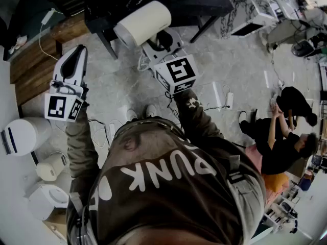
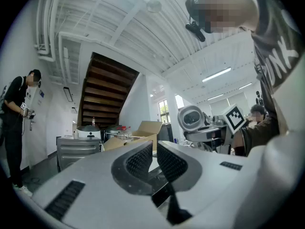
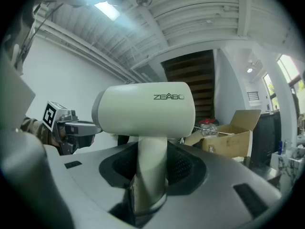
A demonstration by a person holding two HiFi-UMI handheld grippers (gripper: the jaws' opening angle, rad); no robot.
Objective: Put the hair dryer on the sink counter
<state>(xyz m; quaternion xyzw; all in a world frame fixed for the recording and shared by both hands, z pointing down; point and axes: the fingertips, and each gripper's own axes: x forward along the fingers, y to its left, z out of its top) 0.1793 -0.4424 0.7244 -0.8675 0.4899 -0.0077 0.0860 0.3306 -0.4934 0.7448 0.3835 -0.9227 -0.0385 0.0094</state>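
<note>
The hair dryer [image 3: 143,111], cream-white with a barrel lying level, was up in the air, its handle pointing down between the jaws of the right tool [image 3: 152,168], which were clamped on that handle from both sides. In the head view it [image 1: 142,23] hung above the pale marbled floor [image 1: 230,70], far from the person's chest. The left tool [image 2: 153,149] was held level to the left, well apart from the dryer, its jaws drawn together with nothing between them. A cardboard box [image 3: 228,135] stood open at the far right, beside a dark wooden staircase [image 3: 190,80].
</note>
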